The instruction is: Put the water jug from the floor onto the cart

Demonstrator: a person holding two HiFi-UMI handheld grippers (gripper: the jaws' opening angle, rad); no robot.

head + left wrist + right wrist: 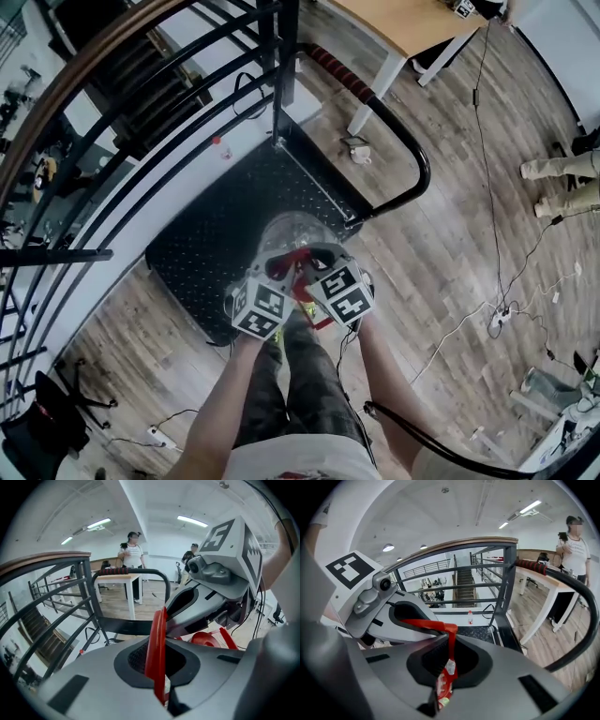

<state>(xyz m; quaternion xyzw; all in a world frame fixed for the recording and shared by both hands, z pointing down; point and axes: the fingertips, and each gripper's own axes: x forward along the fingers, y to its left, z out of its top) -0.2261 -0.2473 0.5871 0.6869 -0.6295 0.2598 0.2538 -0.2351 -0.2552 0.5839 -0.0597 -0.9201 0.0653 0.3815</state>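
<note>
While left gripper (281,274) and right gripper (315,268) both have fingers clamped on its red handle (300,261), the water jug (295,234) hangs right below them, cart (211,234) just ahead.

Bright, even indoor light comes from ceiling light strips (98,523), which blow out to white in both gripper views. Shadows on the wooden floor (441,234) are soft and faint. Strong fisheye distortion bows the railing (507,573) and leaves black corners in the gripper views. Close to the lens, the left hand-held gripper (158,660) and the red handle (155,639) look slightly soft. The head view is fairly sharp, smearing a little towards its edges.
</note>
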